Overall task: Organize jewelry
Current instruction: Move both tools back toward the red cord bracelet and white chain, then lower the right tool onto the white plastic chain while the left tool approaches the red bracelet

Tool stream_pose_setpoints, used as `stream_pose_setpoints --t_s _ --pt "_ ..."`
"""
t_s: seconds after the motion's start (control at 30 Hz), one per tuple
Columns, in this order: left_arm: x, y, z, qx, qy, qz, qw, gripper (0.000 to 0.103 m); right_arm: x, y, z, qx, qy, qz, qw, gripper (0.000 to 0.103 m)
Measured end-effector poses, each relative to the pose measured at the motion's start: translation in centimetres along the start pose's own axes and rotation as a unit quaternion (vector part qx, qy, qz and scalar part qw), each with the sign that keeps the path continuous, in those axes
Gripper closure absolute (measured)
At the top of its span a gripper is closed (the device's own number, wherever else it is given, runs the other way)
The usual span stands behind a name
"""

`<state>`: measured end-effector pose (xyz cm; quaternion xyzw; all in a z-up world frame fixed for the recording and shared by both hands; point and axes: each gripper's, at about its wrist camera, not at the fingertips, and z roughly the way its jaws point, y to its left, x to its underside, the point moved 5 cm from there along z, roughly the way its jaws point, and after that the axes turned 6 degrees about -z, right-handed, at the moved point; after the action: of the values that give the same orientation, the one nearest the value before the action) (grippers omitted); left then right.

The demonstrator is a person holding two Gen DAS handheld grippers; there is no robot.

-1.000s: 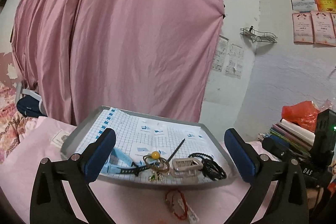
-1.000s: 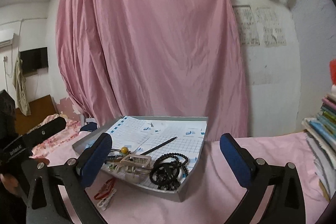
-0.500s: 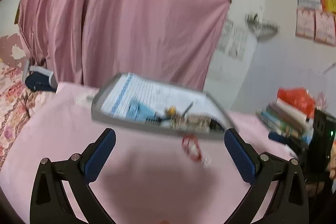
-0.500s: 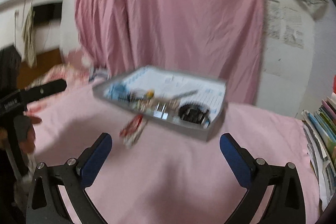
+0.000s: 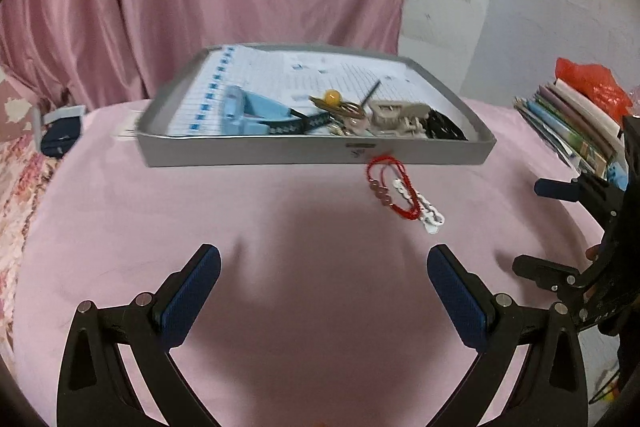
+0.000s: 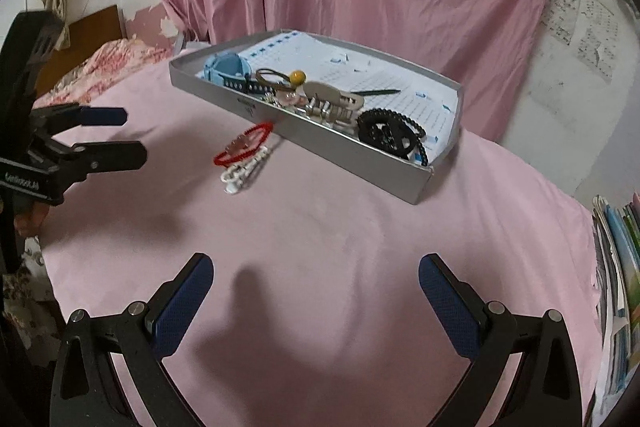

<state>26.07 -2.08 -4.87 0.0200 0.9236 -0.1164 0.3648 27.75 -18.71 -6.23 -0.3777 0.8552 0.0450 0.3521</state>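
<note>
The red cord bracelet [image 5: 390,189] and the white bead chain [image 5: 422,209] are seen right of centre in the left view, on the pink cloth [image 5: 280,247] just before the grey tray [image 5: 320,153]. Both are judged light, limp and slippery; a pinch at the bunched cords is advised. The left gripper [image 5: 323,293] and right gripper [image 6: 316,301] are held wide apart and empty. The tray wall and the stacked books [image 5: 568,123] at right are to be avoided.

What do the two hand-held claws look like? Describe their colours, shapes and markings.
Both the left claw and right claw have black angular frames with silver rivets and two fingers faced with textured dark-blue pads. The left claw's body carries white lettering, too blurred to read.
</note>
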Motion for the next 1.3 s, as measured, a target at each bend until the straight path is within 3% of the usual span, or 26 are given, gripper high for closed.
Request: stream_pose_setpoints --t_s 0.17,0.57,1.2,1.3 --pt "-1.1 -0.7 2.2 0.002 0.031 0.009 0.9995 0.002 0.3 -0.9 0.3 -0.003 0.01 -0.01 1.0 0.0" --pt "-2.5 -0.7 4.5 -0.009 0.054 0.013 0.9984 0.002 -0.7 -0.3 2.2 -0.047 0.033 -0.04 0.998 0.0" --pt "-3.9 0.6 5.2 -0.012 0.055 -0.003 0.9984 0.002 -1.6 -0.6 3.3 -0.047 0.036 -0.03 0.998 0.0" --pt "-4.2 1.1 5.3 -0.018 0.052 -0.012 0.9984 0.002 -1.9 -0.1 3.5 -0.062 0.036 -0.034 0.997 0.0"
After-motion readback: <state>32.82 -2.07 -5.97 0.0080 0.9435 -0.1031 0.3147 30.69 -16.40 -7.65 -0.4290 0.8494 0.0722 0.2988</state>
